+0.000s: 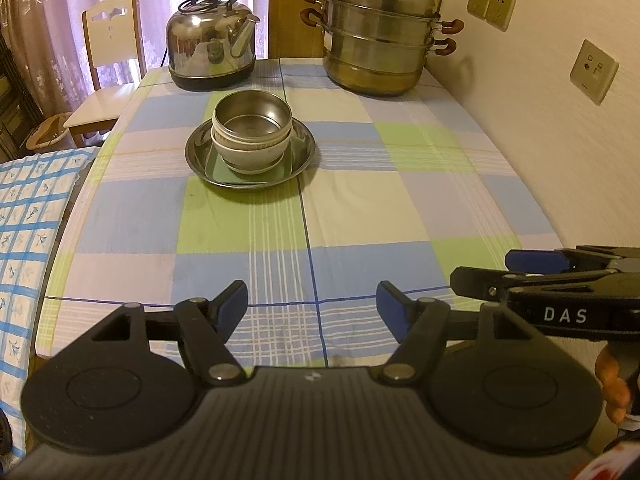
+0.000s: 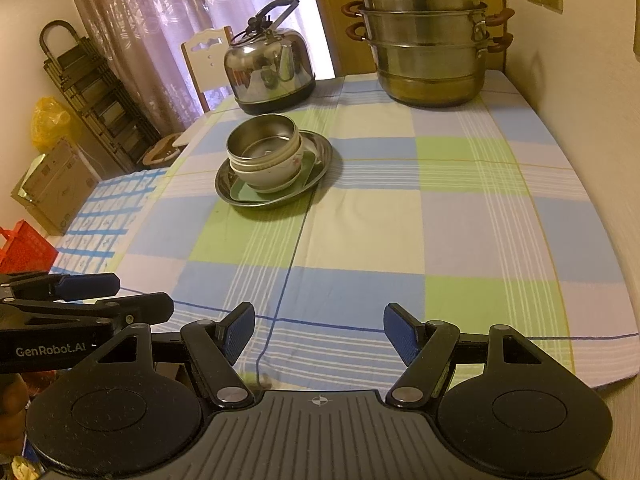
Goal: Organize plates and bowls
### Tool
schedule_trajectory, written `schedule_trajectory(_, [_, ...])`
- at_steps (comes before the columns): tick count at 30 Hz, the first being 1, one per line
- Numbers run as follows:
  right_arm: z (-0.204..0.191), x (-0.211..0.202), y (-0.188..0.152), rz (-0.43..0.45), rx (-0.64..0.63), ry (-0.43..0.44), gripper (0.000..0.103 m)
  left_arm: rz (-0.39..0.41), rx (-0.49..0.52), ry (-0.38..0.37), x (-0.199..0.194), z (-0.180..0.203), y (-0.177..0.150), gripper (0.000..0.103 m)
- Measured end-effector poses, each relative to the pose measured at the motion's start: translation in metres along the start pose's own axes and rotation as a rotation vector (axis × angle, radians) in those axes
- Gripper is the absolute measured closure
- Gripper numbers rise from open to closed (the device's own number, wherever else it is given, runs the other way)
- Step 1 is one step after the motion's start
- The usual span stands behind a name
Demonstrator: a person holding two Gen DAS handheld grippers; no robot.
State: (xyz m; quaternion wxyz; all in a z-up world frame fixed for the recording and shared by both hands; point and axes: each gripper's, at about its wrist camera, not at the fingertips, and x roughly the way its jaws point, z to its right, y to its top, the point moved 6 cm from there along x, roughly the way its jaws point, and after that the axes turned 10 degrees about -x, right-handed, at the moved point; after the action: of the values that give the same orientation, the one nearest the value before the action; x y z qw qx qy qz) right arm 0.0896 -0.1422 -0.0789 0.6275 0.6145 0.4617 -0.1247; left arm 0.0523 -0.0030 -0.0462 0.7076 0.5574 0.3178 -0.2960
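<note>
At the near edge of the table (image 1: 400,208), the left gripper (image 1: 312,312) hovers with its jaws spread wide and nothing between them. Left of the table's middle and toward the far edge, a steel bowl (image 1: 251,114) sits nested in a white bowl (image 1: 248,156), which stands on a green plate (image 1: 224,170) lying in a round steel plate (image 1: 296,160), with a kettle (image 1: 212,36) at the far left corner and a steamer pot (image 1: 380,40) at the far right corner behind them. Just beside the left gripper, on its right, the right gripper (image 2: 319,330) hangs over the same near edge, jaws likewise spread and holding nothing.
</note>
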Motion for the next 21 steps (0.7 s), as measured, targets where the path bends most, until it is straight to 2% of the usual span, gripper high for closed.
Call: schedule_trajectory(21, [0.0016,-0.0032,0.0005,0.007,0.000,-0.004,0.032,0.013,0.003,-0.003,-0.0033,0.0021,-0.0016,0.034])
